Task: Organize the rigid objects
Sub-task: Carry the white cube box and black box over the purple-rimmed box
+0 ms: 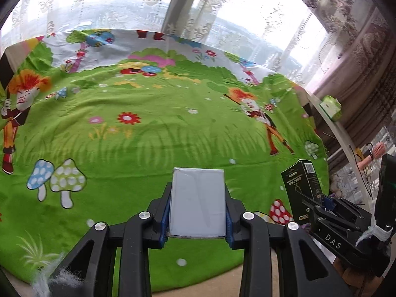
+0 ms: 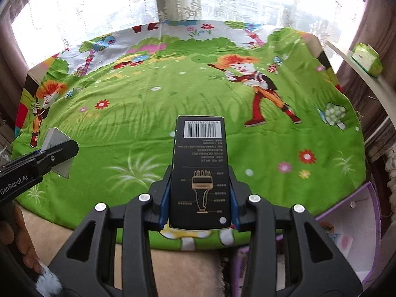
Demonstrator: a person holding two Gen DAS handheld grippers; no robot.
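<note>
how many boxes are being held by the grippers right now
2. A plain grey box is clamped in the left gripper, and a black box with a barcode is clamped in the right gripper. Both are held above the green cartoon cloth.

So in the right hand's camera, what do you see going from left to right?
Left tool holding the white box → black box held in the right tool → purple box beside the cloth → small green box on the white ledge, farther back.
</note>
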